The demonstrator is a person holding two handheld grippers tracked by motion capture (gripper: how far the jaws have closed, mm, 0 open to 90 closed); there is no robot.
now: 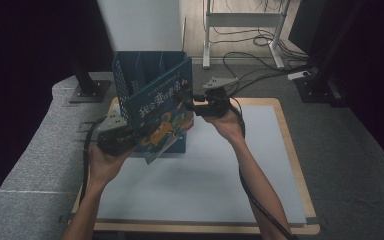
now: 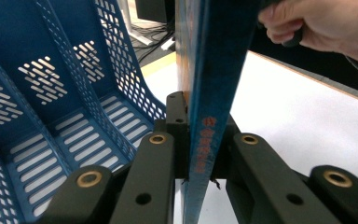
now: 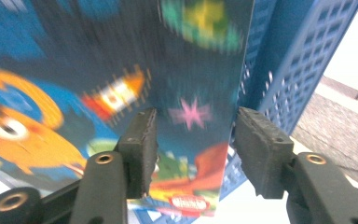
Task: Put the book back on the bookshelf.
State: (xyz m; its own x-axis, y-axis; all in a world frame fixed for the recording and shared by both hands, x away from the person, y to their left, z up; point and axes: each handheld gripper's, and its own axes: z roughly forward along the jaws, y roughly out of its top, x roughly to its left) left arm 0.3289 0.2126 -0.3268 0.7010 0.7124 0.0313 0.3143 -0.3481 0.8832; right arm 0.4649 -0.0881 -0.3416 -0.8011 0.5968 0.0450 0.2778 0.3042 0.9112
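Left gripper [image 1: 117, 137] has its fingers clamped on the book [image 1: 162, 112], held tilted right in front of the blue file rack [image 1: 130, 65], while the right gripper [image 1: 196, 104] sits open at its far edge.

In the right gripper view the book's [image 3: 121, 93] cover is smeared by motion blur, its lettering at the bottom unreadable, and the frame's top and left edges cut it off. In the left gripper view the spine print [image 2: 205, 149] is too small to read. In the high view the book hides the blue file rack's [image 1: 145, 65] front and lower half.
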